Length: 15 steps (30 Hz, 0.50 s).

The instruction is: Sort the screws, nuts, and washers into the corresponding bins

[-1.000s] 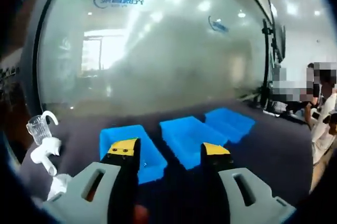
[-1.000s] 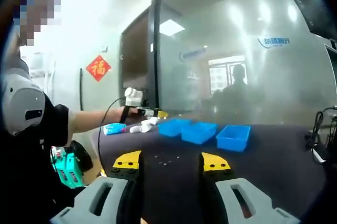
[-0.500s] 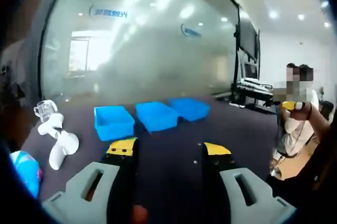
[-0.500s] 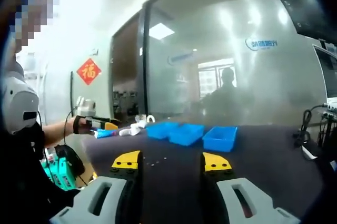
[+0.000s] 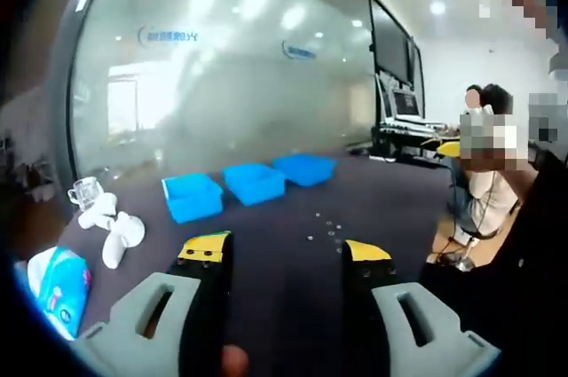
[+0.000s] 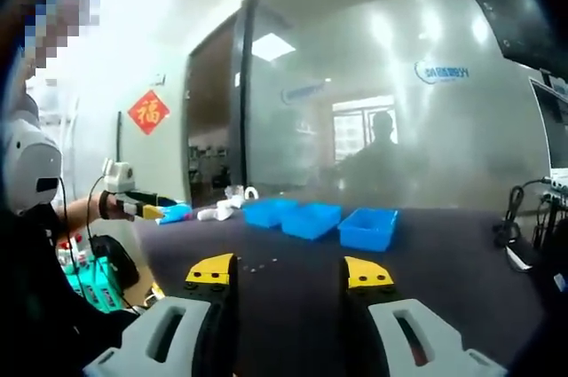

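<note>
Left gripper view: the left gripper (image 5: 279,251) rides low over a dark table (image 5: 390,204), jaws spread wide with nothing between them.
Hardware: a loose scatter of small pieces (image 5: 325,228) lies on the table just beyond the yellow jaw tips, a touch nearer the right-hand tip, apart from both.
Hardware look: tiny pale specks, too small to tell screws from nuts or washers.
Bins: three blue bins (image 5: 250,183) sit in a row further back, well past the scatter, running from near-left to far-right in front of a frosted glass wall (image 5: 231,66).
Bin look: open-topped, bright blue, rectangular; what lies inside cannot be made out.
Left side: white plastic parts (image 5: 114,228) and a small clear cup (image 5: 85,191) sit near the table's left edge, with a blue-and-white packet (image 5: 53,284) closer in.
Right gripper view: the right gripper (image 6: 289,270) is also gaping, holding nothing, above the same table (image 6: 444,253).
Hardware here: faint specks (image 6: 260,263) lie just ahead of the left jaw tip.
Bins here: the blue bins (image 6: 319,217) stand beyond, centre of the table.
Other gripper: the left gripper shows at far left, held out over the table's end.
Change: a second ago the left gripper view had the bins right at its jaw tips; now they sit far back and the scatter has come into view.
</note>
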Tool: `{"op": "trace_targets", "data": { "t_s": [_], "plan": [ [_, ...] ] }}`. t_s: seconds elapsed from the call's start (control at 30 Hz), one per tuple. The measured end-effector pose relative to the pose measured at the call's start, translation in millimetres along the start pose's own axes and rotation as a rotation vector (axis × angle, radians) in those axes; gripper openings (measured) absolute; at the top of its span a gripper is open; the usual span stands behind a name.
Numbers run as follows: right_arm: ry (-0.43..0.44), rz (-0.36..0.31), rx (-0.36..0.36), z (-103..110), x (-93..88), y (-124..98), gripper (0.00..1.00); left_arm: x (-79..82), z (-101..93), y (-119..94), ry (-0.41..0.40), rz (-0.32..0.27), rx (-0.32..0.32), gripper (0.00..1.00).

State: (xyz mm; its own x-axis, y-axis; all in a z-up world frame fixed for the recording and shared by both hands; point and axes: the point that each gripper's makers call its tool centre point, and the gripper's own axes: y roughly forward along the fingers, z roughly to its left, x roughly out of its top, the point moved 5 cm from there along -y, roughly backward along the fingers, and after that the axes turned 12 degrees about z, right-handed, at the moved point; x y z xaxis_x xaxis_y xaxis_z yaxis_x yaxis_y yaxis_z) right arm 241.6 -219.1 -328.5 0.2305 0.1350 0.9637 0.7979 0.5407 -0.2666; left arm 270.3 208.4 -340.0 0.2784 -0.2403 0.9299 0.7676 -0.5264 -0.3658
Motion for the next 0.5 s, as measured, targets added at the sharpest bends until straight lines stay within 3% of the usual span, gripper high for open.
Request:
{"op": "trace_targets", "data": {
  "t_s": [0.5],
  "plan": [
    [-0.052,0.051,-0.009,-3.6,-4.8,-0.1,0.42,4.5,-6.7,-4.8,-0.016,-0.019,-0.04,0.47]
  ]
}}
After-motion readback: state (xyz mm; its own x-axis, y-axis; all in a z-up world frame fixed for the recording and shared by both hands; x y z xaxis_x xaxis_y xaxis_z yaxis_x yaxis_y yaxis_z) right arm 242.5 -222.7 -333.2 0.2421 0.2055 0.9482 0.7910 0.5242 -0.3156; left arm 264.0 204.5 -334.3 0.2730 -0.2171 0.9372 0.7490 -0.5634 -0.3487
